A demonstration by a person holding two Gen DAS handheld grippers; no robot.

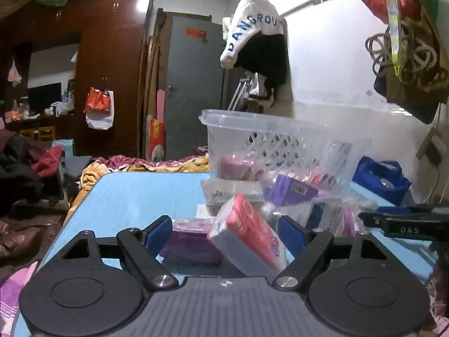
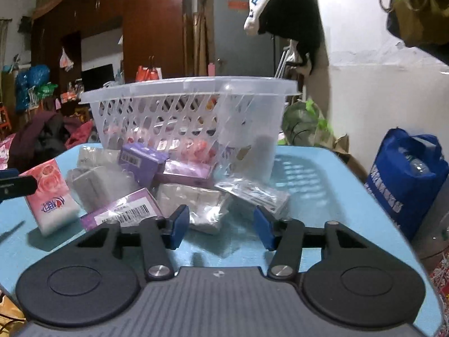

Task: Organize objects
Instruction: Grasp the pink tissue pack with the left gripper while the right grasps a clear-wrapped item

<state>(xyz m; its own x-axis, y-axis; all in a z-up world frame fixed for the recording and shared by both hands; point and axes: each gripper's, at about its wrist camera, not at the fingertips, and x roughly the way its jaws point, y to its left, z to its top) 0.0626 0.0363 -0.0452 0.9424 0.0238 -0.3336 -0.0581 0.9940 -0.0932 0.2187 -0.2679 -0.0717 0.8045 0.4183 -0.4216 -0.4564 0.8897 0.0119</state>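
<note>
A clear plastic basket (image 2: 179, 106) stands at the back of the blue table (image 2: 308, 174), with small packets inside; it also shows in the left wrist view (image 1: 269, 140). A heap of packets lies in front of it: purple boxes (image 2: 140, 160), clear bags (image 2: 204, 202) and a pink tissue pack (image 2: 50, 196). My left gripper (image 1: 226, 234) is open with the pink tissue pack (image 1: 249, 236) tilted between its fingers, and a purple packet (image 1: 188, 241) beside it. My right gripper (image 2: 220, 224) is open and empty, just in front of a clear bag.
A blue bag (image 2: 407, 174) stands right of the table. Clothes hang on the wall (image 1: 252, 36) behind the basket. A bed with heaped clothes (image 1: 28, 168) lies to the left. The right gripper's finger (image 1: 407, 221) shows at the right edge of the left wrist view.
</note>
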